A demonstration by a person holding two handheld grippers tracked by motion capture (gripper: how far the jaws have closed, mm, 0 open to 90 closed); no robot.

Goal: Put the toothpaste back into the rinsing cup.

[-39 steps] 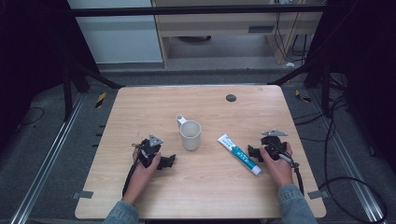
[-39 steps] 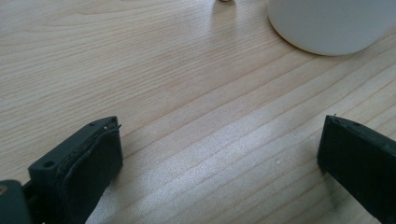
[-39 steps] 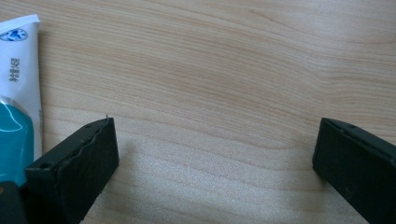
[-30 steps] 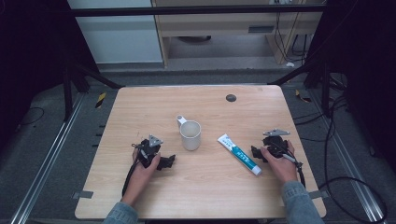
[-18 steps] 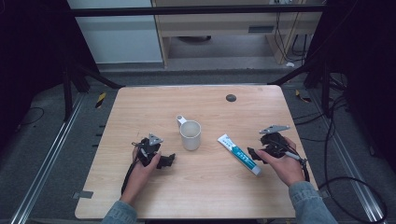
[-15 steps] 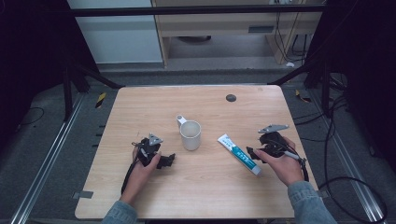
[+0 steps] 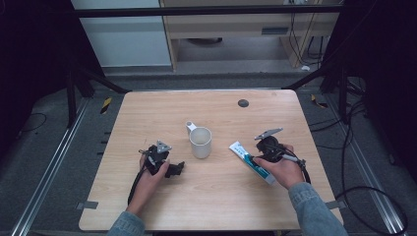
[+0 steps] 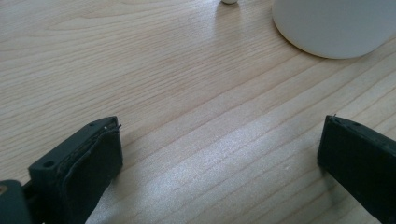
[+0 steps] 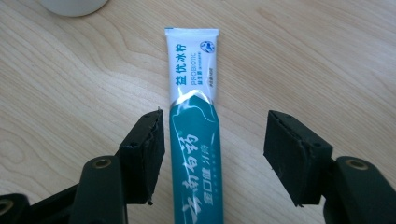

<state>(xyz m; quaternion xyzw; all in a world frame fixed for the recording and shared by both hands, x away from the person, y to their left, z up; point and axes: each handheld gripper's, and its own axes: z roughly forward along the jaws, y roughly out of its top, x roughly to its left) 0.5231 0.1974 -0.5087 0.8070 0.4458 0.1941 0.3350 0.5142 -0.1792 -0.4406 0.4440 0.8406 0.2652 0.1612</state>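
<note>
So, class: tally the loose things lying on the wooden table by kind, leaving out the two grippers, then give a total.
Mug: 1
Toothpaste tube: 1
Small dark round thing near the far edge: 1
Total: 3

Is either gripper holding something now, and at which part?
Nothing held. The toothpaste tube lies between the closing right gripper jaws, a gap at one pad; left gripper open, empty.

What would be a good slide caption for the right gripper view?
The right claw straddles a toothpaste tube lying flat on the wooden table, its jaws just closing but not yet pressing.
</note>
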